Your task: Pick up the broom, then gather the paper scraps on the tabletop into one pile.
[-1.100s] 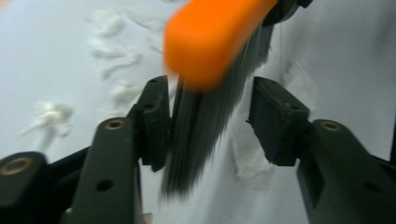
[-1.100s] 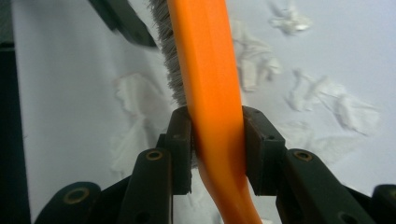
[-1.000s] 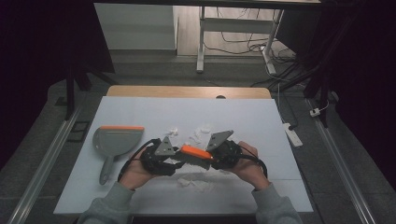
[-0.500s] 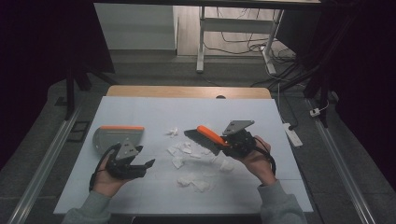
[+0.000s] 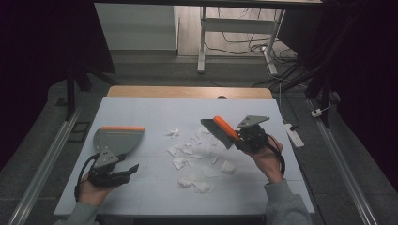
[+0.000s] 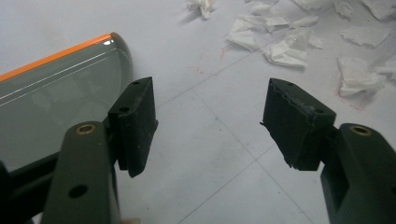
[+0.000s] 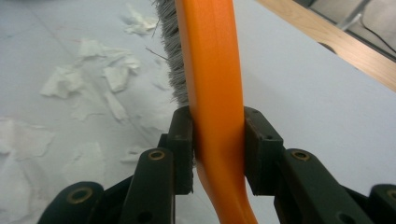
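on the right side of the table (image 5: 141, 112), the right gripper (image 5: 242, 136) is clenched on the orange handle of the brush (image 5: 220, 129), and the grey bristles hang just above the torn paper scraps (image 5: 195, 164). the left gripper (image 5: 124, 171) has its jaws apart, having just been opening, with nothing between them. the grey dustpan (image 5: 117, 138) with the orange edge lies flat just beside its left jaw.
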`<control>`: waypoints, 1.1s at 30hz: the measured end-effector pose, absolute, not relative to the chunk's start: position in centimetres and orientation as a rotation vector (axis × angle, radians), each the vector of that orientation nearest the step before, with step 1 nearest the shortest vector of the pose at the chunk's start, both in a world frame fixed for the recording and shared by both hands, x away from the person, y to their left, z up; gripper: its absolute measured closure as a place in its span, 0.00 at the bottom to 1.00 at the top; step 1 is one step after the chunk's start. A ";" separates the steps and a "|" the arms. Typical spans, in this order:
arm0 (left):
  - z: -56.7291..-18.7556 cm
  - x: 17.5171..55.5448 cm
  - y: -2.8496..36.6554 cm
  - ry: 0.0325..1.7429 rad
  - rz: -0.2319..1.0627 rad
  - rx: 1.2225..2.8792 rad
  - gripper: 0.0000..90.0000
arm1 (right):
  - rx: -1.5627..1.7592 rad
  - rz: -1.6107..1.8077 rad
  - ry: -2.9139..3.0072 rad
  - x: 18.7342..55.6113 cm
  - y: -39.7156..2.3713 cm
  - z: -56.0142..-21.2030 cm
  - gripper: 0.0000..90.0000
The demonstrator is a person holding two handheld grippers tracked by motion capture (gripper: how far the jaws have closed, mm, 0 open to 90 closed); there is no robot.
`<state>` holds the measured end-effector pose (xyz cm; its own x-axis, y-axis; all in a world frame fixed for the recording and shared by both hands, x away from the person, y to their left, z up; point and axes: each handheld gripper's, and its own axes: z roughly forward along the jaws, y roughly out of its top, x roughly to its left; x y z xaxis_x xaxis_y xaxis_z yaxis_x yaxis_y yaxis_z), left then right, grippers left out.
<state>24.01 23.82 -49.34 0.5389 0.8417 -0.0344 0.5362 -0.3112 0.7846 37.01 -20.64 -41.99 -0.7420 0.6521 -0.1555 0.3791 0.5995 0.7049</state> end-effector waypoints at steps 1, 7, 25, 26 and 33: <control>-49.4 24.0 23.9 1.116 0.499 1.996 0.39 | 0.835 0.933 2.421 37.1 -20.8 -42.0 0.75; -49.8 24.3 24.0 1.136 0.510 1.997 0.39 | 0.880 0.923 2.385 37.5 -21.8 -41.7 0.75; -50.3 24.5 23.9 1.153 0.504 2.027 0.37 | 1.049 0.751 2.312 39.3 -24.7 -41.8 0.75; -50.3 24.5 23.9 1.153 0.504 2.028 0.37 | 1.061 0.732 2.311 39.5 -24.8 -41.9 0.75; -50.4 24.4 23.8 1.151 0.506 2.032 0.37 | 1.104 0.631 2.326 41.4 -25.3 -42.8 0.76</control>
